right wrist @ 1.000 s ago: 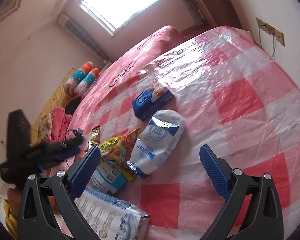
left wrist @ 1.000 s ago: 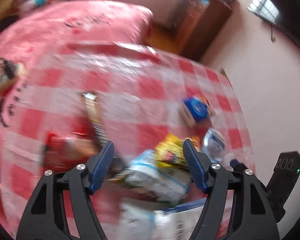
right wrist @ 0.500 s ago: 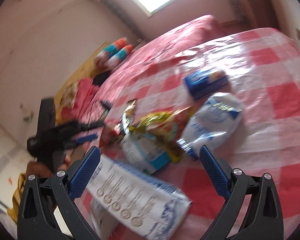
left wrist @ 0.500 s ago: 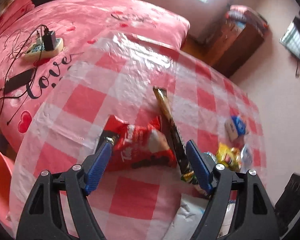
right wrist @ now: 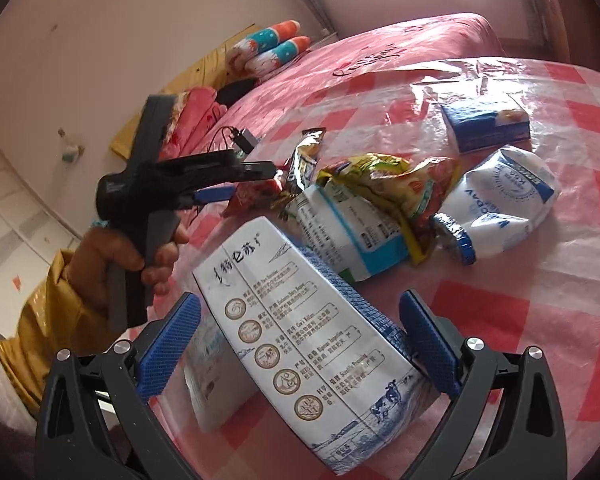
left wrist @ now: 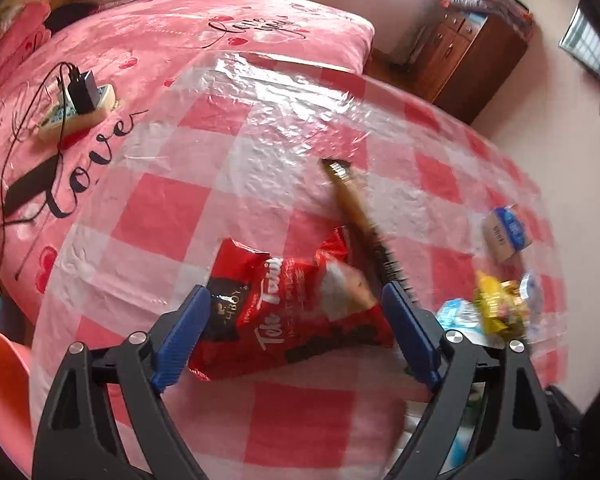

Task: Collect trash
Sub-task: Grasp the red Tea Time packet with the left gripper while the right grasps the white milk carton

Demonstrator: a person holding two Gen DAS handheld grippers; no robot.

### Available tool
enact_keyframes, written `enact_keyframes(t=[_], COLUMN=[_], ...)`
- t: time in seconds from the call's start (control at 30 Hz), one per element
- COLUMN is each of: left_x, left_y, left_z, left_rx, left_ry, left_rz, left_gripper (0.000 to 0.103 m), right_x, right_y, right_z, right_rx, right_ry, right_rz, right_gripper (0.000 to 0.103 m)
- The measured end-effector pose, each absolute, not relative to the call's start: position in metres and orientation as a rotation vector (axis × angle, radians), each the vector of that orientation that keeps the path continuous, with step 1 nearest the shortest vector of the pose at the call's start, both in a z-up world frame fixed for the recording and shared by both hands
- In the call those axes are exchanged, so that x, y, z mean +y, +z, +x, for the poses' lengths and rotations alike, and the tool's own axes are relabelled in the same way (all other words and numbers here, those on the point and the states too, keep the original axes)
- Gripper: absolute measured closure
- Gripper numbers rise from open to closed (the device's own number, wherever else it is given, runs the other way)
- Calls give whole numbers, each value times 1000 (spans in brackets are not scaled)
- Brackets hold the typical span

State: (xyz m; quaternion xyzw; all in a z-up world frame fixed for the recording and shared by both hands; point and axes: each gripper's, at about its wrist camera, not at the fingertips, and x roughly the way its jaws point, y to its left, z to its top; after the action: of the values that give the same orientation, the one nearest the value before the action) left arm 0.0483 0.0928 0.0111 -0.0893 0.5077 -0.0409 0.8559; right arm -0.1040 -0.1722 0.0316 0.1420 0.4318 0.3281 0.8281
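A red snack bag lies on the red-checked table cover. My left gripper hangs just over it with its jaws opening; the bag lies between the blue pads, which do not press on it. A brown stick wrapper lies beside the bag. My right gripper stands open astride a white milk carton. Beyond it lie a blue-white pack, a yellow packet, a white pouch and a blue box. A hand holds the left gripper over the red bag.
A pink bed adjoins the table, with a power strip and charger and pillows on it. A wooden cabinet stands at the back right. An orange chair sits at the table's left edge.
The left gripper swung from the pile to the red bag, sank toward it and widened its jaws. The right gripper moved toward the near side of the pile, over the white carton.
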Motion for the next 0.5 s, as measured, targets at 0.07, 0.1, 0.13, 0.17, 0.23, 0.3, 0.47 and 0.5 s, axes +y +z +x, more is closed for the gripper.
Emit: enact_keyframes(t=[0.07,0.1,0.13,0.17,0.23,0.3,0.47,0.5], left_x=[91,90,88,87,84,81,80,80], left_y=[9,8,8,8,7,7,7,7], left_z=[50,50,49,48,44,39,27,24], left_rx=[1053,1048,1040,1033,1015,989,948,944], left_ry=[-78,-73,-68,-65,-64,-65,-63,-64], left_rz=[-180,-174,-163,-156,-130,-99,-93,-93], left_gripper=[13,13,13,13,14,15,18,19], right_x=[-170,-169,-171,-170,-168,-167,-157,-155], right_y=[31,32,31,31,31,31,28,27], right_z=[-105,-106,-105,-106,-106,-108,-104,-104], right_rx=[916,914,914,915,914,918,928,928], right_ry=[702,704,707,711,710,709,692,680], right_rz=[299,297,296,294,285,271,230,216], right_gripper=[5,5,5,5,5,5,5,5])
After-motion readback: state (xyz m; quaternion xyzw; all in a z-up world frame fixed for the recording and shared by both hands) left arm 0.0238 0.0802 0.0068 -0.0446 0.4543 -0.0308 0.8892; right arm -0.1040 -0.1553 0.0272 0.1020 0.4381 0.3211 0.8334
